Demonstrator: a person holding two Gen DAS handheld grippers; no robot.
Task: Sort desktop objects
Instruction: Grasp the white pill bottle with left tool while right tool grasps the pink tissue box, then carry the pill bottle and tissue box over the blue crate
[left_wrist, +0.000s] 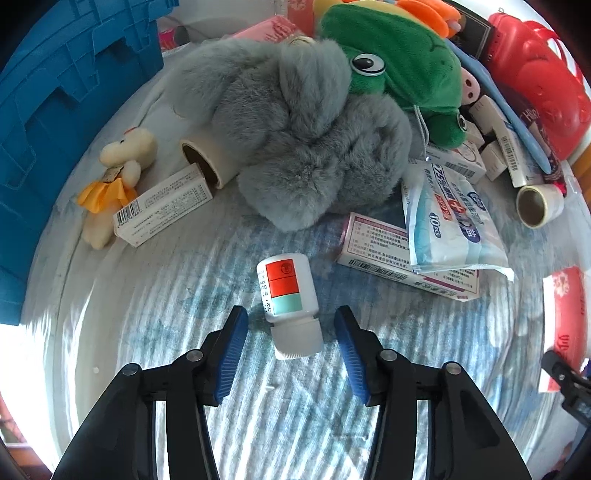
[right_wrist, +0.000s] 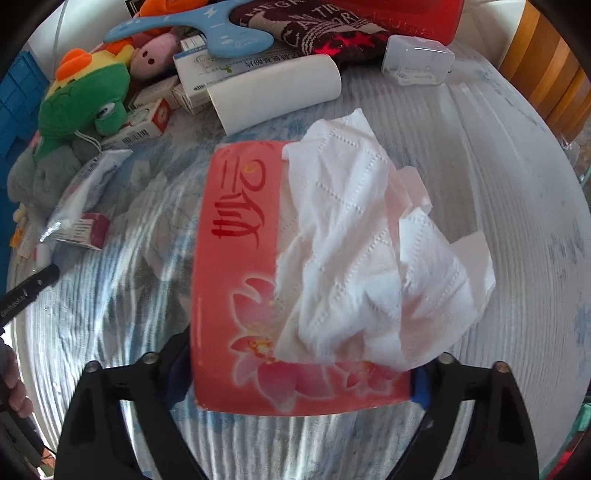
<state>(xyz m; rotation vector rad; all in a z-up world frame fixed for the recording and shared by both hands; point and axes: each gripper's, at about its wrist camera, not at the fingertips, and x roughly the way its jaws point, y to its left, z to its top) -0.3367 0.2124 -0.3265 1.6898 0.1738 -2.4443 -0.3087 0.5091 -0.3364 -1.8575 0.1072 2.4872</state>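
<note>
In the left wrist view a white medicine bottle (left_wrist: 291, 302) with a red and teal label lies on the patterned cloth, cap toward me. My left gripper (left_wrist: 291, 332) is open, its blue pads on either side of the bottle's cap, apart from it. In the right wrist view my right gripper (right_wrist: 301, 384) is shut on a red tissue pack (right_wrist: 258, 280) with white tissue (right_wrist: 365, 258) spilling from its top. The pack hides the fingertips.
A grey fluffy toy (left_wrist: 306, 147), green frog plush (left_wrist: 402, 66), small bear (left_wrist: 118, 173), medicine boxes (left_wrist: 162, 206), wipes pack (left_wrist: 450, 218) and tape rolls (left_wrist: 535, 203) lie beyond the bottle. A blue crate (left_wrist: 55, 110) stands left. A paper roll (right_wrist: 273, 92) and clear box (right_wrist: 417, 61) lie beyond the tissues.
</note>
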